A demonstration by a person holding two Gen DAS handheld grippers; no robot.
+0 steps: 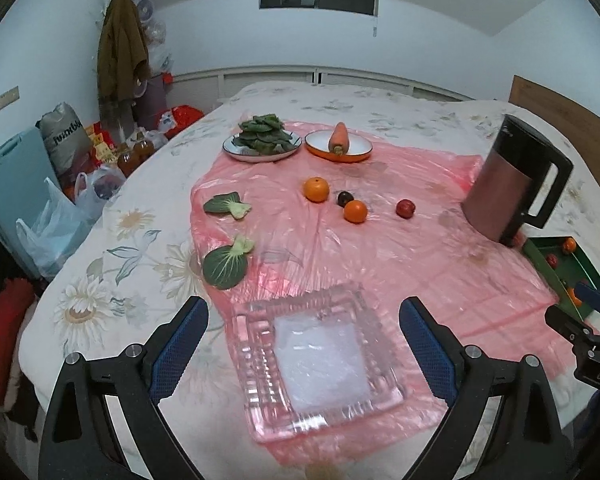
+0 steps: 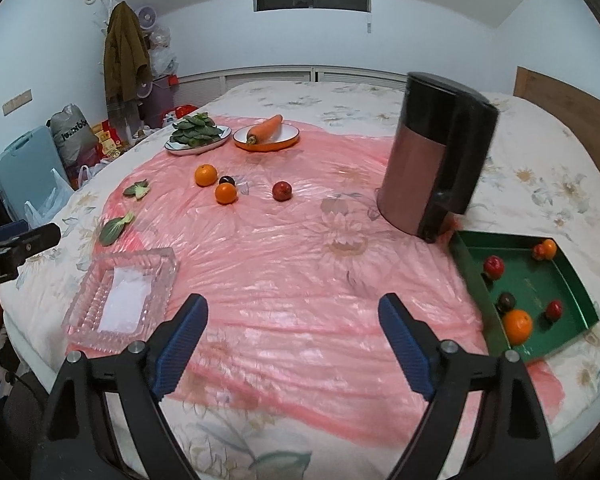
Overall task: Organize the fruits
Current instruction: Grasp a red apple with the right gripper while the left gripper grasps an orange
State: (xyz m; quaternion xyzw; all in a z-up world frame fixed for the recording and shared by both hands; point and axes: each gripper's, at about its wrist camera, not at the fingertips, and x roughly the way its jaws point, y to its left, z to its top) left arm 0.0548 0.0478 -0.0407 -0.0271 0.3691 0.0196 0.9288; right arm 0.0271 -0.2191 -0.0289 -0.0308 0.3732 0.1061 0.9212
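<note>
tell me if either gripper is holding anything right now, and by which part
Nothing is held. The left gripper stands open above the glass dish without touching it, and the right gripper is open over the pink plastic sheet.

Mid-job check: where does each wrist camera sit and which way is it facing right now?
Left wrist: behind the open left gripper, tilted down over the glass dish at the bed's near edge; the right gripper's tip shows at far right.
Right wrist: behind the open right gripper, tilted down over the pink sheet; green tray at right.
Both show the dish, loose oranges, jug, carrot plate.
</note>
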